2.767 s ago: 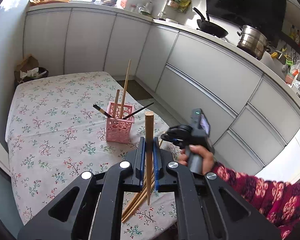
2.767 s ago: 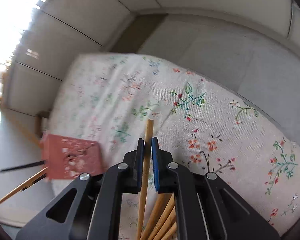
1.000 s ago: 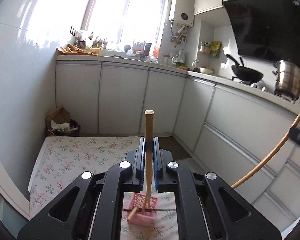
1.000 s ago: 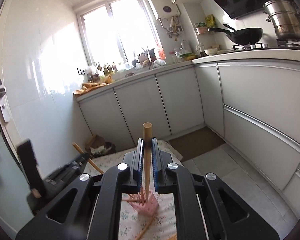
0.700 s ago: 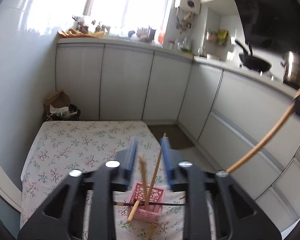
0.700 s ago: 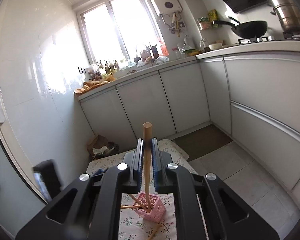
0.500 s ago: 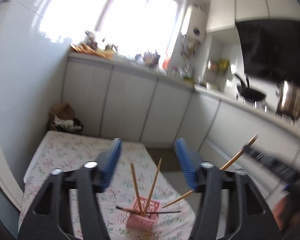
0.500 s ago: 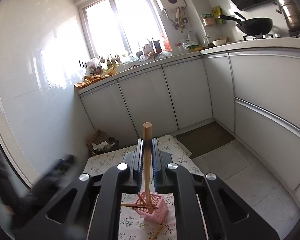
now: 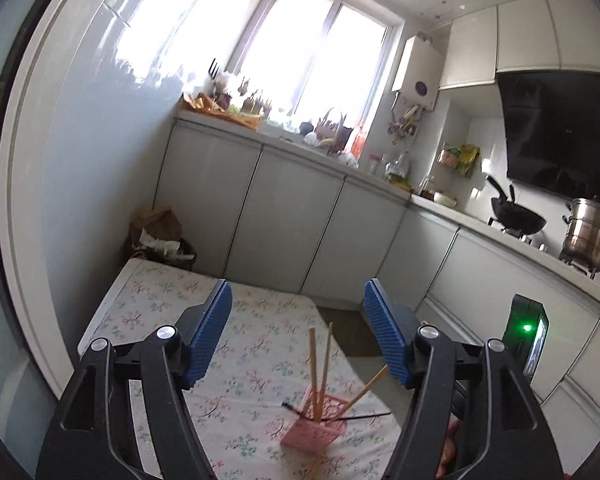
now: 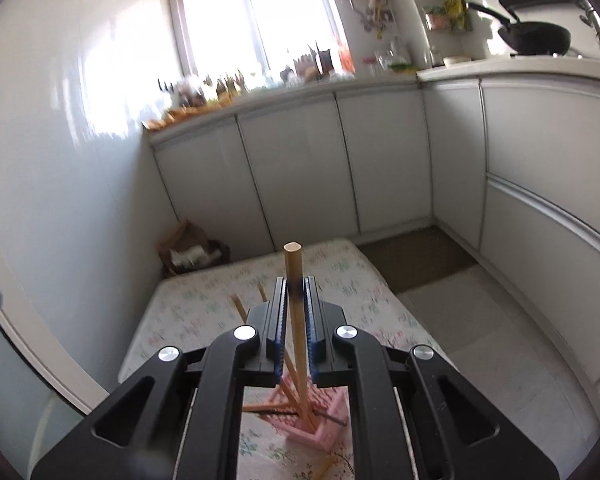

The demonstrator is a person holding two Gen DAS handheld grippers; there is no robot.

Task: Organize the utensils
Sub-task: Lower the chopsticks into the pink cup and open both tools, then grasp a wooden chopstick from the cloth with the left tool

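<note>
A pink lattice utensil holder [image 9: 312, 431] stands on the floral-clothed table [image 9: 172, 304], holding several wooden chopsticks [image 9: 318, 368] and a black one. My left gripper [image 9: 298, 334] is open and empty, high above the holder. My right gripper [image 10: 294, 332] is shut on a wooden chopstick [image 10: 294, 276], held upright with its lower end down in the pink holder [image 10: 324, 424]. More chopsticks lie on the cloth beside the holder [image 10: 324, 466].
White cabinets [image 9: 284, 224] run along the back and right. A brown bag and bin [image 9: 160, 236] sit at the table's far end. A wok [image 9: 516, 220] and a steel pot [image 9: 588, 236] stand on the stove at right.
My left gripper let go of its chopstick into the holder, opened wide and rose. My right gripper brought its chopstick over and down into the holder.
</note>
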